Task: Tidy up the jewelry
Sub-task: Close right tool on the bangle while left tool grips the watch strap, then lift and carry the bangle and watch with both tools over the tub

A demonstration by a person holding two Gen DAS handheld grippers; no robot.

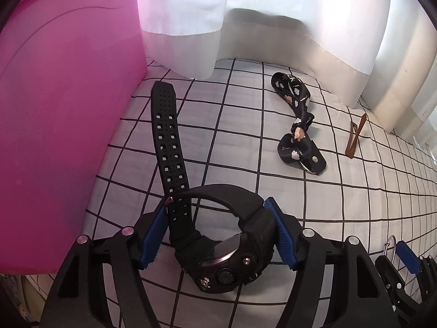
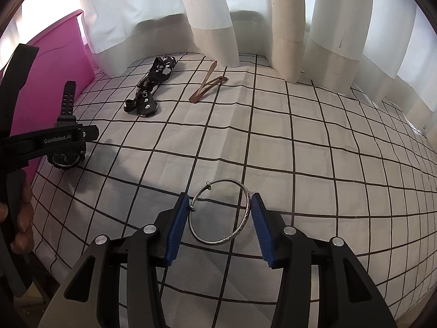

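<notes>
The pink bin's [image 1: 60, 125] contents were hidden. A black wristwatch [image 1: 218, 248] was pinched by the left gripper [image 1: 218, 235], bin at nine o'clock. A silver bangle [image 2: 221, 213] was pinched by the right gripper [image 2: 221, 224].

Two close wrist views steeply down onto one checked bedsheet [image 1: 232, 142], lanyard [image 2: 153, 82] in both.

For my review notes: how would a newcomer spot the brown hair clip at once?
Start at the white curtain hanging onto the black-gridded white sheet. Just below its hem lies the flat brown hair clip, right of the black patterned lanyard. It alone is brown, thin and V-shaped.
</notes>
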